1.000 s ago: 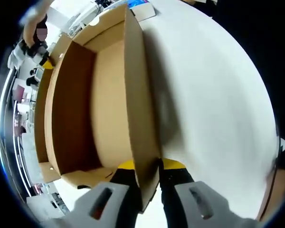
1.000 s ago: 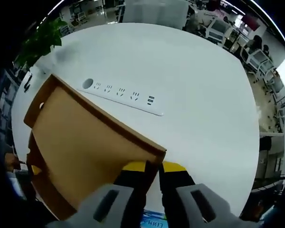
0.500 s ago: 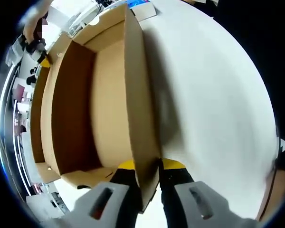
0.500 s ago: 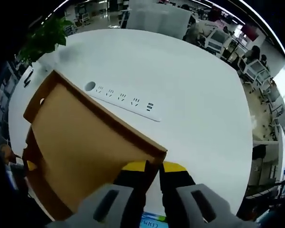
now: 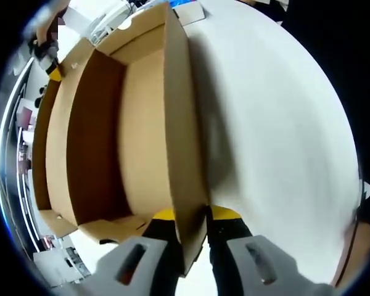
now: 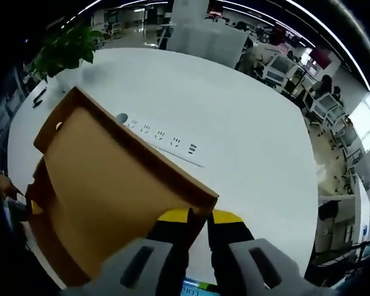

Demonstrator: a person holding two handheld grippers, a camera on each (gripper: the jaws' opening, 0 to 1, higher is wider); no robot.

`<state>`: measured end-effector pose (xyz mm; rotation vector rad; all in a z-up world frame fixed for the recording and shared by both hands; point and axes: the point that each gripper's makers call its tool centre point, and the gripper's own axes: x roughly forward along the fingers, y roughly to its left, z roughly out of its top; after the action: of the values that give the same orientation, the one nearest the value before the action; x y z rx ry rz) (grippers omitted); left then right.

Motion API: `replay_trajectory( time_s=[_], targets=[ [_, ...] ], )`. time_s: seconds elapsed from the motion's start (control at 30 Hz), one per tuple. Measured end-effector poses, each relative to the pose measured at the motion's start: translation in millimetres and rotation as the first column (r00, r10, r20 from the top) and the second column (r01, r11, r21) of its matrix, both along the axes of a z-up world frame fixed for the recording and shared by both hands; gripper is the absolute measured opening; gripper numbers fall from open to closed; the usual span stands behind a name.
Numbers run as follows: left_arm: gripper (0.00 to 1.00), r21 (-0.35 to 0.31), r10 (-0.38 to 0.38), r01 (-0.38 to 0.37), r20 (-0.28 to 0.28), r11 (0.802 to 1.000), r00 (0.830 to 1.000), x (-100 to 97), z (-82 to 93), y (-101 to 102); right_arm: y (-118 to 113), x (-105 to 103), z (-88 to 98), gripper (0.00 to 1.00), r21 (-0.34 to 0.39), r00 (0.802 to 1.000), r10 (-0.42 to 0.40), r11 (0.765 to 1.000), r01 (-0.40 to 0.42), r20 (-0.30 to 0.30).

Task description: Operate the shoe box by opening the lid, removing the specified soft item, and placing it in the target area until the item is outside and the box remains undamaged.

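Lid (image 6: 105,185) of the brown cardboard shoe box (image 5: 142,142), raised higher than a second ago, now hides the left end of the white power strip (image 6: 166,143) on the round white table (image 6: 246,135). Right gripper (image 6: 197,217) stays clamped on the lid's corner edge, yellow-tipped jaws narrow. In the left gripper view the left gripper (image 5: 191,216) keeps its jaws pinched on the box's near side wall; the box stands on the table, its visible interior bare cardboard. The soft item cannot be made out. A potted green plant (image 6: 65,52) sits at the table's far edge. The box's far end is cut off.
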<state>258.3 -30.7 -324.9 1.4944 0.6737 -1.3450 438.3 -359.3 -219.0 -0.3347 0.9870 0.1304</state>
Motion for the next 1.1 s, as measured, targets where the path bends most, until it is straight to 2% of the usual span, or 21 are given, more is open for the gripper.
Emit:
replay_trajectory(
  time_s=[0.07,0.17,0.23,0.5,0.7,0.9,1.1],
  targets=[
    [0.12,0.002,-0.001,0.001,0.000,1.000,1.000,-0.1,-0.1,0.0,3.2,-8.7,2.4,0.09,-0.007,1.000,0.006,1.000,-0.006,0.018],
    [0.12,-0.003,-0.004,0.004,-0.001,1.000,1.000,0.5,0.3,-0.3,4.2,-9.3,7.7,0.09,-0.008,0.999,0.011,1.000,-0.011,0.046],
    [0.12,-0.004,-0.010,0.010,-0.001,1.000,1.000,0.7,0.1,0.1,6.9,-20.0,7.7,0.09,0.001,0.998,0.010,1.000,-0.011,0.062],
    [0.13,-0.004,-0.015,0.015,-0.001,1.000,1.000,1.7,0.1,0.4,11.9,-15.2,22.1,0.09,0.015,0.990,0.023,1.000,-0.026,0.136],
    [0.13,0.000,-0.013,0.013,0.003,1.000,1.000,2.3,-0.3,1.1,15.1,-19.6,29.7,0.09,0.024,0.981,0.020,0.999,-0.026,0.194],
    [0.13,0.007,-0.013,0.013,0.008,1.000,1.000,2.5,-0.6,1.5,19.3,-28.4,38.4,0.09,0.004,0.971,0.039,0.999,-0.041,0.235],
    [0.13,0.007,-0.015,0.015,0.008,1.000,1.000,2.1,-0.3,1.3,11.7,-21.6,46.1,0.09,-0.002,0.962,0.043,0.999,-0.045,0.269]
  ],
)
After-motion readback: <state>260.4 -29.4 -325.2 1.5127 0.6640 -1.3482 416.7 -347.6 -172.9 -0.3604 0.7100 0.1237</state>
